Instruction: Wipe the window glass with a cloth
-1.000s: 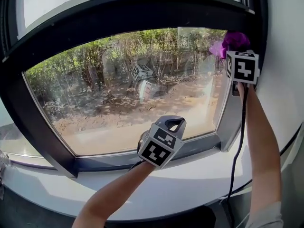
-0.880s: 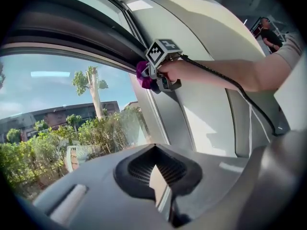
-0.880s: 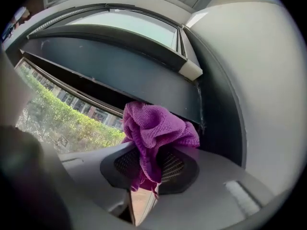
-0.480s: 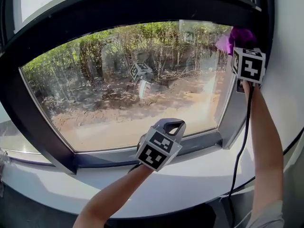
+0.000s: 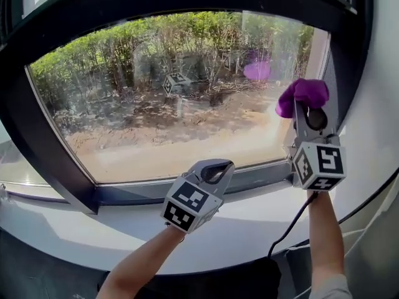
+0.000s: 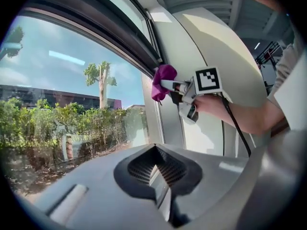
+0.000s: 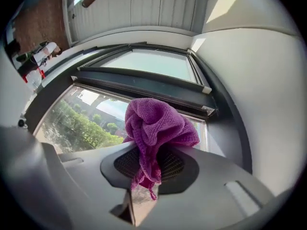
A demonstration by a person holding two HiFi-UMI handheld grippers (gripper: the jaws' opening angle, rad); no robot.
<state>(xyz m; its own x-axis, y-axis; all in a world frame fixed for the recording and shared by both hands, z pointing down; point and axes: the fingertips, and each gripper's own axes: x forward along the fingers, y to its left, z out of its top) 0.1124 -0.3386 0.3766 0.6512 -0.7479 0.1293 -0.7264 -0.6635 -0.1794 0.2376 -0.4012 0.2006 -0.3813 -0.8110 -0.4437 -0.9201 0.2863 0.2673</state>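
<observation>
Sill (image 5: 262, 224): white ledge under the dark frame (image 5: 38, 143), nearest you.
Left gripper (image 5: 212, 172): over the sill, short of the glass (image 5: 187, 111); your jaws nearly together, nothing between.
Right gripper (image 5: 303, 112): raised at your right, jaws clamped on the cloth (image 5: 303, 94).
Cloth: purple, bunched, at the glass's right edge beside the frame.
Glass: hedge (image 5: 93, 58) and bare ground beyond.

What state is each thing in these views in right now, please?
purple cloth: bunched up, clamped in the right claw.
right claw: shut on the purple cloth, raised.
left claw: shut and empty, held low near the white sill.
window glass: closed; purple cloth by its right edge, contact unclear.
</observation>
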